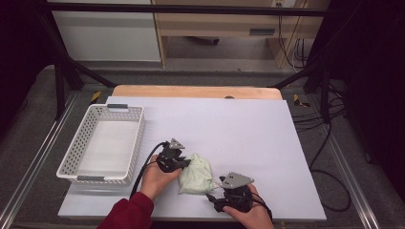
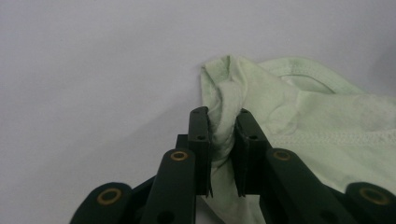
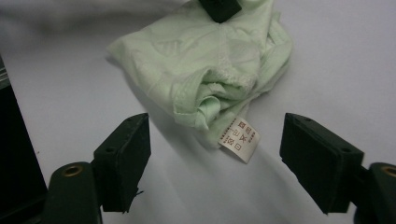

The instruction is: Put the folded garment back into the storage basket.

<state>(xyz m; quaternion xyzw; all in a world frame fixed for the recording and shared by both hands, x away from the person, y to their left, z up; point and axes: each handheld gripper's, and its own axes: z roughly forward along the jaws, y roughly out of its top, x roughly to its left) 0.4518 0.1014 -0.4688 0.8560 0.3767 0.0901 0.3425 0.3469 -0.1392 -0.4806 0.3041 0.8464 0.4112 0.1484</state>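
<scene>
A crumpled pale green garment (image 1: 196, 174) lies on the white table sheet (image 1: 239, 124) near the front edge. My left gripper (image 1: 184, 163) is at its left edge; in the left gripper view the jaws (image 2: 223, 114) are shut on a bunched fold of the green cloth (image 2: 317, 107). My right gripper (image 1: 212, 196) sits at the garment's near right corner. In the right gripper view its jaws (image 3: 217, 122) stand open and wide apart, with the garment (image 3: 201, 51) just ahead and its white care label (image 3: 239, 139) lying between the fingertips, untouched.
A white perforated basket (image 1: 102, 109) stands at the left of the table with nothing in it. A red sleeve (image 1: 126, 212) enters at the bottom. Black frame poles and cables flank the table on both sides.
</scene>
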